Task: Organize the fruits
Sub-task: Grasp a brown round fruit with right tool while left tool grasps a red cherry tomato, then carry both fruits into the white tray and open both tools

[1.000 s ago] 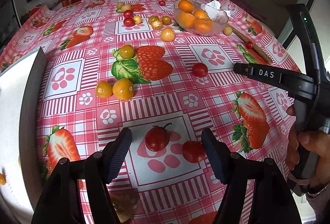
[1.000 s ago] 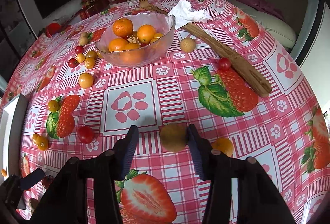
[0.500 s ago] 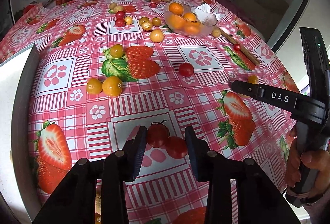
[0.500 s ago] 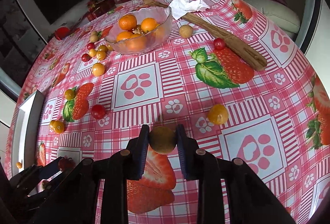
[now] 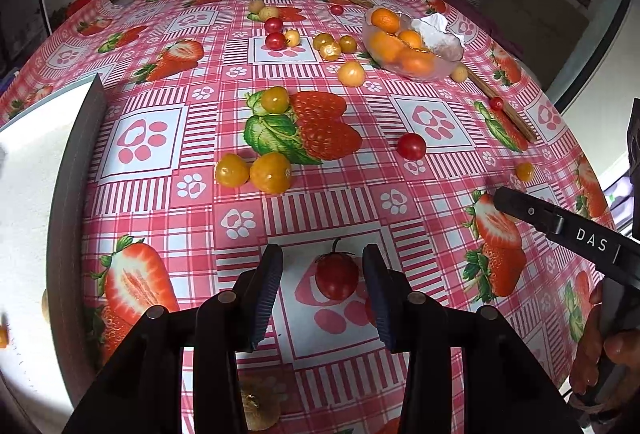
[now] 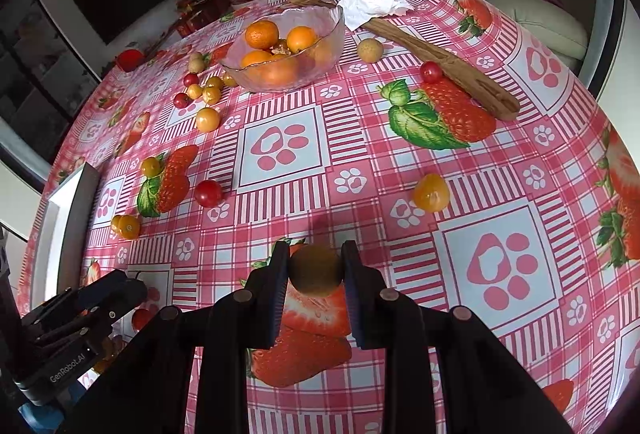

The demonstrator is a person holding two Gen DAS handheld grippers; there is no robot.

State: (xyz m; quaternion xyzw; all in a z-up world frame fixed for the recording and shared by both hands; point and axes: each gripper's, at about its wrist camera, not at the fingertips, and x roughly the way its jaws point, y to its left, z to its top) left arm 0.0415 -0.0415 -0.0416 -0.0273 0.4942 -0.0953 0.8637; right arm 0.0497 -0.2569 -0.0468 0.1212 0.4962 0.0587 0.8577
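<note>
Strawberry-print pink tablecloth – right gripper clamps small brown round fruit; left gripper opening, straddles soft red stemmed tomato – grip sides gently.

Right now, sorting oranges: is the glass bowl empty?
No. The glass bowl holds several oranges.

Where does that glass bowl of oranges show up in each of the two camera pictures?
Left wrist view: the glass bowl sits far back, upper right, white tissue at its right rim.
Right wrist view: the glass bowl sits upper centre-left, tissue to its right.
Shared landmark: the long wooden utensil, running past the bowl's right side.
</note>
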